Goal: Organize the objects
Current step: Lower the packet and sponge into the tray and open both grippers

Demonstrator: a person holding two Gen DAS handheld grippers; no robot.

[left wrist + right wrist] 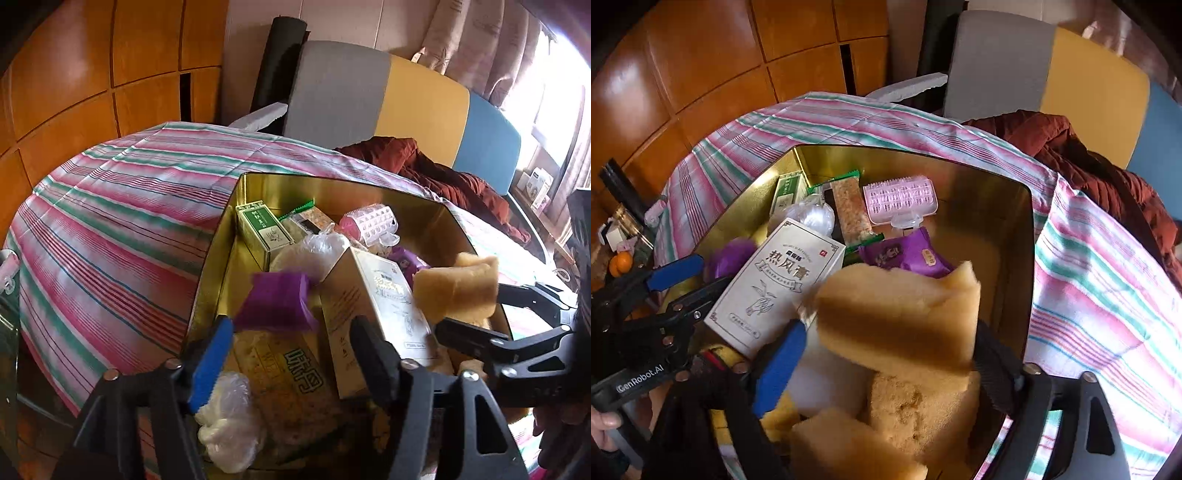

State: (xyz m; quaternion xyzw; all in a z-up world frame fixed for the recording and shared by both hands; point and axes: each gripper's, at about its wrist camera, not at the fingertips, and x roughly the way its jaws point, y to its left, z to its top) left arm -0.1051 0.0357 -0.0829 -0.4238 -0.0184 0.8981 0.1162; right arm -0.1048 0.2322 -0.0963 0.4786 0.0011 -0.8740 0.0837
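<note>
A gold tin (1027,229) sits on a striped cloth (110,221) over the bed, and both grippers hang above its near end, pointing down into it.

The left gripper (295,343) has its fingers (210,365) spread wide. A purple item (275,304), blurred, sits just past the fingertips over the tin's left wall; no pad presses on it, so nothing is held. The right gripper (882,354) is also open wide. A tan sponge (901,317), blurred, lies tilted between its fingers (777,373), and whether the right finger touches it cannot be told; it does not look clamped.

Inside the tin, at the far left corner, a green box (788,194) stands against the wall, with a green-edged snack bar (851,216) beside it and a pink roller (901,199) toward the far right. A clear bag (812,218) lies between the green box and a white box (775,284), which leans across the middle. A purple packet (908,256) lies just right of the white box. At the near end two more sponges (916,410) lie under the tilted one, next to a white block (827,384). In the left view a yellow snack pack (291,384) and a white crumpled bag (229,424) lie at the near left corner.

A red garment (443,173) is heaped on the bed beyond the tin's far right corner
</note>
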